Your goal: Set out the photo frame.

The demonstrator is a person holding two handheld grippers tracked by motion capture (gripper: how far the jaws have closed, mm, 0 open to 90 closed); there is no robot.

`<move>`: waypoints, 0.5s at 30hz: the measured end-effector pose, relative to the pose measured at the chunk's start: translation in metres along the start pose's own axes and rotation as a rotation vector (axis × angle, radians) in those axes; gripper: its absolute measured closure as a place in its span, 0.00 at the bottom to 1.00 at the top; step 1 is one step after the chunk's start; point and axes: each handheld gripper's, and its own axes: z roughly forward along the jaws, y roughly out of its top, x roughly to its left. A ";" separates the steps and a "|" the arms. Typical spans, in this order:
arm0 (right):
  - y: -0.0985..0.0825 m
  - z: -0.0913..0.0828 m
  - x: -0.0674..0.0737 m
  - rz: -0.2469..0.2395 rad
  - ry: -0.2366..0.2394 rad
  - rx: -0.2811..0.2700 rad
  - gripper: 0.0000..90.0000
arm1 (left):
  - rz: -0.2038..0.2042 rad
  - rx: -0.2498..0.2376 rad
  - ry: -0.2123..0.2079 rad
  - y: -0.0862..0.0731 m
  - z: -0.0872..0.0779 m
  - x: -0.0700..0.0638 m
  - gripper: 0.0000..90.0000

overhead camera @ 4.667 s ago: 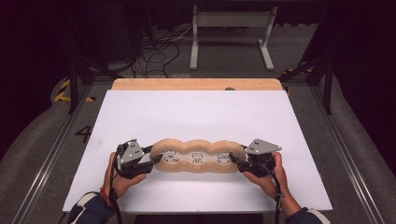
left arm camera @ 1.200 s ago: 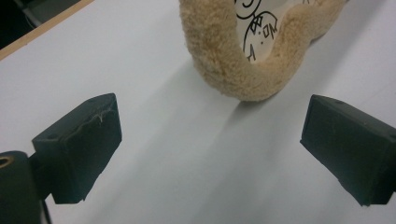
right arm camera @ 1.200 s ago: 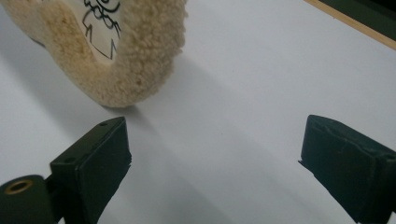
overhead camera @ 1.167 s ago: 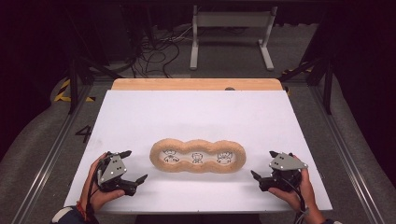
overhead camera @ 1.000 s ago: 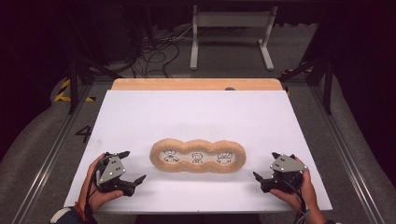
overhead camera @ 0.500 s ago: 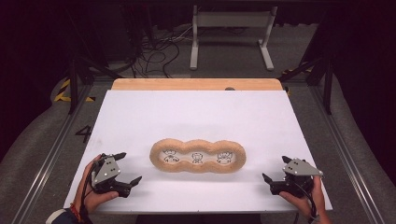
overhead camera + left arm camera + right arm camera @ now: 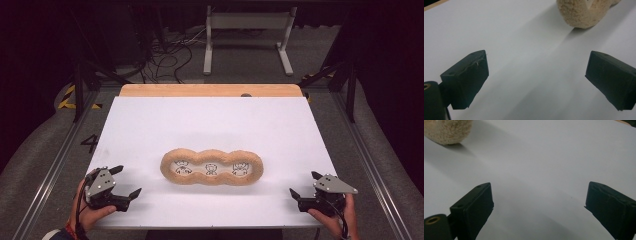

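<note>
Grippers have drawn back to the table's near corners: left gripper (image 7: pixel 125 181) and right gripper (image 7: pixel 304 184) both spread, empty. Tan fuzzy three-lobed ring (image 7: pixel 211 166) lies released mid white tabletop (image 7: pixel 210 120); placement looks finished.

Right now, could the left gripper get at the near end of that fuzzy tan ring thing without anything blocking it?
Probably yes. The left gripper is open, its jaws wide apart, and bare white table lies between it and the fuzzy tan ring's left end.
</note>
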 end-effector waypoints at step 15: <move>-0.009 -0.006 -0.009 0.038 -0.020 -0.032 0.09 | -0.075 -0.025 0.022 -0.015 -0.015 0.012 0.06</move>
